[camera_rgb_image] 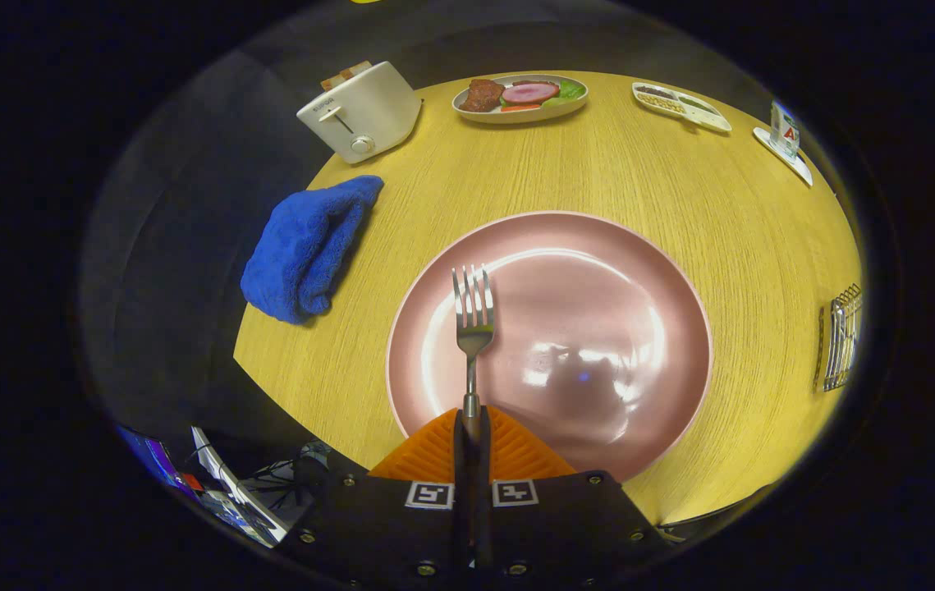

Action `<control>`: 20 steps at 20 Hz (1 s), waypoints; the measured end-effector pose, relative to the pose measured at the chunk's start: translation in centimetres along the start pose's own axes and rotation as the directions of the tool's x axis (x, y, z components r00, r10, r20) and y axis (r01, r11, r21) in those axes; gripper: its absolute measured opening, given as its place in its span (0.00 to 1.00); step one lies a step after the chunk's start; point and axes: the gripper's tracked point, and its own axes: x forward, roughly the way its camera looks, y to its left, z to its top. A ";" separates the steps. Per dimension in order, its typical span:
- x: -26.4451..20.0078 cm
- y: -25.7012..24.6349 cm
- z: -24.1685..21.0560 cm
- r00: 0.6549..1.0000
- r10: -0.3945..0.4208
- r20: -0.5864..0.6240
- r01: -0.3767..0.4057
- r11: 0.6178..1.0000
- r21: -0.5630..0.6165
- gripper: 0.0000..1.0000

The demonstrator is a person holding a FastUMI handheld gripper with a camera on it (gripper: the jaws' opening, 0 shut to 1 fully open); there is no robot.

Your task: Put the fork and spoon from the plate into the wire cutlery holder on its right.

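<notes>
Gripper view. The hand-held gripper (471, 427) is clamping the fork (473, 316) by its handle: both orange fingers (426, 455) are pressing together on the stem, with no gap between them beyond the handle itself. The fork is pointing straight ahead of the fingers, tines forward, over the near part of the pink plate (598, 246). Whether the tines are resting on the plate or hanging just above it cannot be told.

Step in hand, by judgement: the fork is being taken from the plate, so this is the pick-and-carry stage for the first piece of cutlery. No spoon is lying on the visible part of the plate; it cannot be said whether the spoon is already dealt with.

The holder (842, 336) is standing on the tabletop (680, 180), well apart from the plate on its right side and well off to the right of the fingers.

Next move, by judgement: lifting the fork clear of the plate rim, swinging it right across the bare tabletop, turning it upright over the holder and letting go only once the fork is inside the wires. A loose grip on the thin stem risks the fork pivoting during the swing.
</notes>
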 end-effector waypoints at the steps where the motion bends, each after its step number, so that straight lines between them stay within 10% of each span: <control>1: -0.3 -0.1 0.1 1.000 0.000 0.006 0.000 1.000 0.003 0.03; 20: -8.6 -9.0 5.5 0.973 -0.106 0.203 0.068 0.981 0.183 0.03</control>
